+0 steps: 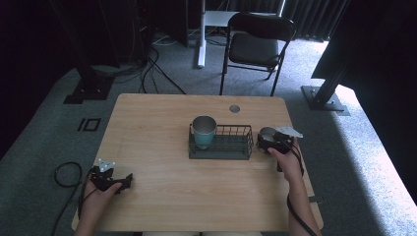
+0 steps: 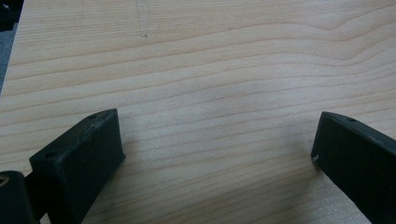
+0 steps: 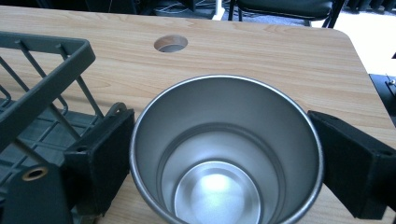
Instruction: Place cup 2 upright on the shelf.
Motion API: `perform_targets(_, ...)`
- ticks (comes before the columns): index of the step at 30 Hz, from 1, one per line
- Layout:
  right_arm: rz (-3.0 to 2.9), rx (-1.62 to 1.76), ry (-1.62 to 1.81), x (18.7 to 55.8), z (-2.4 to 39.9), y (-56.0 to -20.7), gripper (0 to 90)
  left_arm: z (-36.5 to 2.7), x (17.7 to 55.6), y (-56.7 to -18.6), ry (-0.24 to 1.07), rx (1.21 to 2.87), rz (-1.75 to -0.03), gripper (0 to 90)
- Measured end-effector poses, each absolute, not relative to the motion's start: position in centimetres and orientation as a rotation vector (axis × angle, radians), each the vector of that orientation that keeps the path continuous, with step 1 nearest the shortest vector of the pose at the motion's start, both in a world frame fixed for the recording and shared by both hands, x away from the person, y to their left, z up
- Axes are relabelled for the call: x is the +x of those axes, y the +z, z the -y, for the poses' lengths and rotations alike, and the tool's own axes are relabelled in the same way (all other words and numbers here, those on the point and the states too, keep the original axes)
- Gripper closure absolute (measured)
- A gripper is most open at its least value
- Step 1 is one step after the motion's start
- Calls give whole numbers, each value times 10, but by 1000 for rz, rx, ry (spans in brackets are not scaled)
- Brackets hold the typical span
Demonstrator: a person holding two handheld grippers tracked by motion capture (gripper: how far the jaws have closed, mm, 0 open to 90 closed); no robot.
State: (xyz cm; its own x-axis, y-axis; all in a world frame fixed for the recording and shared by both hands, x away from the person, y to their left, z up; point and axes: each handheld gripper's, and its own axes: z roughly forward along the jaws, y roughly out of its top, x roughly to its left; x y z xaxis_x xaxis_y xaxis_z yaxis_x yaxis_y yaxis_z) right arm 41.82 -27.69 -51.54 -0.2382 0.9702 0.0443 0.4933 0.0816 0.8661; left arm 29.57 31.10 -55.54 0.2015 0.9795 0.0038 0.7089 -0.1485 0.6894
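Overhead, the wooden table (image 1: pixel 162 123) stands on grey carpet (image 1: pixel 59 123); right hand-held gripper (image 1: pixel 269 142) clasps a steel cup (image 3: pixel 226 154), left hand-held gripper (image 1: pixel 129 178) gapes.

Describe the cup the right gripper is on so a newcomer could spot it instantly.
Start at the dark wire rack mid-table. Just off its right end, on the bare wood, stands a steel cup between the right gripper's jaws. Unlike the other metal cup, it stands outside the rack.

A light wooden table (image 1: pixel 162 196) was seen mid-frame; a dark wire basket (image 1: pixel 221 145) and a steel cup (image 1: pixel 266 133) were set on it at centre-right.
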Motion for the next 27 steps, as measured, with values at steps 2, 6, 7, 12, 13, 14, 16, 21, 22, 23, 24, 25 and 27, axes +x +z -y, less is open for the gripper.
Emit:
perform_targets(2,-1799,1448,1072,419,276,-516,109,-311,296,-555,630,1924,-1566,25)
perform_targets(6,-1805,1449,1058,420,276,-517,112,-311,296,-555,631,1924,-1566,25)
perform_targets(7,-1802,1446,1057,421,276,-517,124,-311,296,-555,630,1924,-1567,25)
perform_targets(12,-1805,1450,1050,421,276,-515,129,-311,296,-555,630,1924,-1566,25)
perform_targets(13,-1803,1454,1058,421,276,-514,129,-311,296,-555,631,1924,-1567,25)
perform_targets(14,-1805,1451,1063,421,276,-513,129,-311,296,-555,630,1924,-1566,25)
perform_targets(16,-1804,1452,1067,420,277,-510,129,-311,296,-555,630,1924,-1567,25)
perform_targets(21,-1801,1443,1074,420,279,-502,130,-311,296,-555,630,1924,-1566,25)
perform_targets(22,-1803,1437,1078,420,280,-500,130,-311,296,-555,630,1923,-1567,25)
perform_targets(23,-1803,1435,1078,420,280,-498,130,-311,296,-555,630,1925,-1566,25)
perform_targets(24,-1802,1428,1079,419,281,-497,130,-311,296,-555,631,1924,-1566,25)
perform_targets(25,-1808,1423,1076,419,281,-495,130,-311,296,-555,630,1924,-1566,25)
perform_targets(27,-1813,1415,1077,418,282,-492,130,-311,296,-555,631,1924,-1566,25)
